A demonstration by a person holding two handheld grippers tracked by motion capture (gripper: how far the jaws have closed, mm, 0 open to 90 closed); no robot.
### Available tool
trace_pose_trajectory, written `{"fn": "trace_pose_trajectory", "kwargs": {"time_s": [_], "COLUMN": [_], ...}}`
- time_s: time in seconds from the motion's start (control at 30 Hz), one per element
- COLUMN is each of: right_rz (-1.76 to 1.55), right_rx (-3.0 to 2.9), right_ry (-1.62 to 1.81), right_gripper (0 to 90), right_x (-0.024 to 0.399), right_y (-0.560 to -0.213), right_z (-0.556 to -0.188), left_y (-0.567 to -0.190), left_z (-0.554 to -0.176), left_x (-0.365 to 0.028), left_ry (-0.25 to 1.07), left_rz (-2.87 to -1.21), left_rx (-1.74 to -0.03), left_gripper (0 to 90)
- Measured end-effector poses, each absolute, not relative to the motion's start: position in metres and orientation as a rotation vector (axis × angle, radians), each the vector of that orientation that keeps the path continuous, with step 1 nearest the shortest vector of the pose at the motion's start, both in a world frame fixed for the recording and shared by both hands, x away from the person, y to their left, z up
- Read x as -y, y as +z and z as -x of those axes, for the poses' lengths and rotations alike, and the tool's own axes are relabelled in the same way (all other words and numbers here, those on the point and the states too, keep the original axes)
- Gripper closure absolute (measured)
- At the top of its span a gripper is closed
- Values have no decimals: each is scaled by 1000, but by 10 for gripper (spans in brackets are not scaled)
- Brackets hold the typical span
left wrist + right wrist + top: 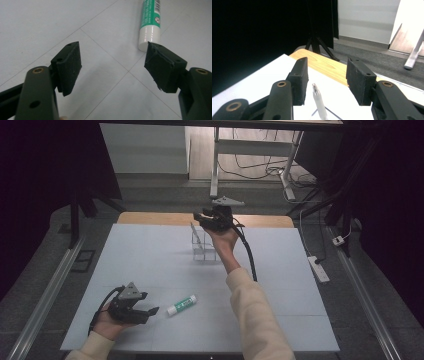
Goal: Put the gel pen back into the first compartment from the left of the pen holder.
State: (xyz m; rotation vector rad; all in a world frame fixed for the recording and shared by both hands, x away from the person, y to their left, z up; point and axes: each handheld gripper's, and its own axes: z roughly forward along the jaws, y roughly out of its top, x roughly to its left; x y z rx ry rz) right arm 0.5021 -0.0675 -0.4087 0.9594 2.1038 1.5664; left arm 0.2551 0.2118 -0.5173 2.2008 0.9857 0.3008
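Note:
A white glue stick with a green label (182, 305) lies on the white mat near the front, its cap end just past the right jaw of my left gripper (112, 47). That left gripper (148, 312) rests low on the mat, open, with nothing between its pads. At the back of the mat stands a clear plastic holder (205, 250) with a pale pen (195, 234) leaning in it. My right gripper (201, 220) hovers just above the holder. In the right gripper view the pen (319, 102) rises between the jaws of the right gripper (327, 63) and touches neither pad.
The white mat (150, 255) covers a wooden table whose far edge (160, 218) shows. Beyond it are grey floor, white desk legs (215, 170) and cables. A power strip (318, 268) lies on the floor at the right. Metal rails (50, 290) run along both sides.

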Motion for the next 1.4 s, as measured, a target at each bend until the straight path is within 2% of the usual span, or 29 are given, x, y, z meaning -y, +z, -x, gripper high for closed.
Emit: {"fn": "trace_pose_trajectory", "kwargs": {"time_s": [0.43, 1.0, 1.4], "right_rz": [-961, -898, -884], "right_rx": [-2126, -2180, -2235], "right_ry": [1543, 1487, 1385], "right_gripper": [522, 521, 510], "right_x": [92, 137, 158], "right_y": [-409, -396, -406], "right_z": [-493, -458, -448], "left_y": [-518, -516, -517], "left_z": [-256, -256, -257], "left_x": [-213, -215, -216], "left_ry": [300, 319, 320], "left_rz": [-2203, -2189, -2194], "left_rx": [-987, -998, -998], "left_gripper": [293, 293, 293]}}
